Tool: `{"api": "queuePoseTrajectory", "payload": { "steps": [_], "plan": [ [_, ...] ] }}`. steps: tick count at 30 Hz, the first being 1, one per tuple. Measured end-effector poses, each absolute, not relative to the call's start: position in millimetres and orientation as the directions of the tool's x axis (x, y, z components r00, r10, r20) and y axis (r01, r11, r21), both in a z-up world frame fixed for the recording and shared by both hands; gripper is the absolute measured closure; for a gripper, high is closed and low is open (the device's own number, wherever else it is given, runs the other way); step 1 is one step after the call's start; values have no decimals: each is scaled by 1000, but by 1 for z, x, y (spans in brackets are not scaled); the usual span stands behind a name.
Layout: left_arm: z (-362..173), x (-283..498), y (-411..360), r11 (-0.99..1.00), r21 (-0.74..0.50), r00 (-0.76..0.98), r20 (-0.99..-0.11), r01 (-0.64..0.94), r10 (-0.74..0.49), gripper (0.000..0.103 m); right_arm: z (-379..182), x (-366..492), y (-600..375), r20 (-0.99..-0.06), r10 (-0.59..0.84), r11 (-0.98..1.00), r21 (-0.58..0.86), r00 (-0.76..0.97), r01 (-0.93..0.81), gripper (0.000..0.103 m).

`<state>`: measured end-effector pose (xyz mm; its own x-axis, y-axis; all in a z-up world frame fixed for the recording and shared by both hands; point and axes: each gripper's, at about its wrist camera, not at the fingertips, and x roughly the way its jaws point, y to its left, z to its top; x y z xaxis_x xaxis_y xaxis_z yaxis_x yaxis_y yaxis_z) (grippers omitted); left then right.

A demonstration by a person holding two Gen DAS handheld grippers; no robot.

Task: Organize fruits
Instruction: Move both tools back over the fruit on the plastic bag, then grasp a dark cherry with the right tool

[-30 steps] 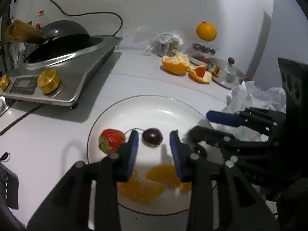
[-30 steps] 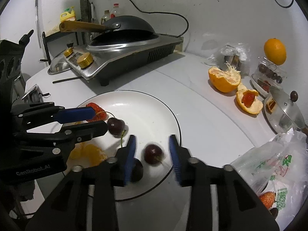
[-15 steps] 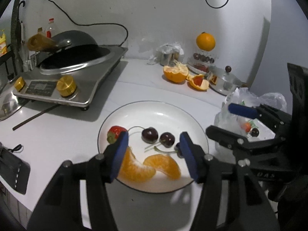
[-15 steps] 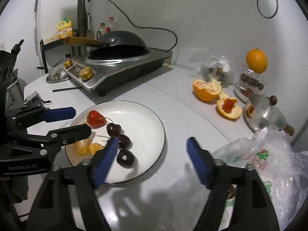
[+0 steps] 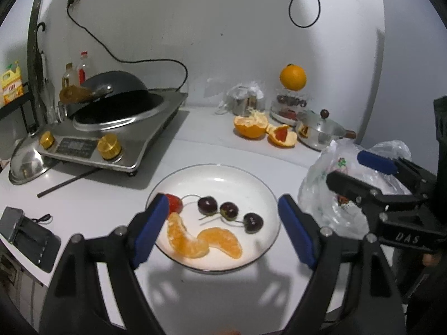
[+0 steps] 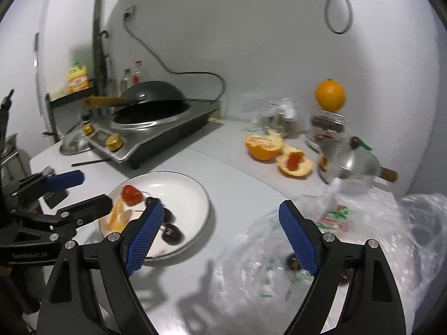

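Observation:
A white plate holds a strawberry, three dark cherries in a row, and two orange segments. My left gripper hovers above the plate's near side. Its jaws are opening and nothing is between them. My right gripper hangs over the counter between the plate and a crumpled plastic bag. Its jaws are also opening wide and are empty. A cherry shows through the bag. Each gripper appears in the other's view: the right gripper and the left gripper.
An induction cooker with a wok stands at the back left, a steel lid and a black rod beside it. Peeled orange halves, a whole orange on a container and a lidded steel pot sit at the back right.
Both grippers have drawn back and up from the plate and their jaws have spread wide. The cherries they were at now lie free on the plate. The right gripper has swung toward the bag.

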<state>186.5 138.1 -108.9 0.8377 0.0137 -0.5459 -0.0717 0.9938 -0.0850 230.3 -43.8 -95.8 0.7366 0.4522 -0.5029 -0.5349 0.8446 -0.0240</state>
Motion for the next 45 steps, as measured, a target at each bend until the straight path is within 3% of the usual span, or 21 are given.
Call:
{"api": "queuePoseTrajectory", "payload": {
  "steps": [13, 24, 38, 45],
  "plan": [
    [-98, 176, 94, 989, -96, 860, -507, -111, 48, 21, -89, 222, -109, -511, 392, 897, 27, 765, -441, 16],
    [-101, 185, 47, 996, -77, 833, -553, -40, -9, 21, -92, 220, -157, -502, 348, 917, 8, 792, -398, 16],
    [-113, 212, -7, 996, -77, 804, -590, 36, -75, 21, -121, 247, -202, -562, 322, 922, 5, 761, -387, 17],
    [-123, 227, -24, 996, -66, 789, -608, 62, -89, 21, -141, 266, -209, -608, 334, 912, 17, 720, -409, 26]
  ]
}}
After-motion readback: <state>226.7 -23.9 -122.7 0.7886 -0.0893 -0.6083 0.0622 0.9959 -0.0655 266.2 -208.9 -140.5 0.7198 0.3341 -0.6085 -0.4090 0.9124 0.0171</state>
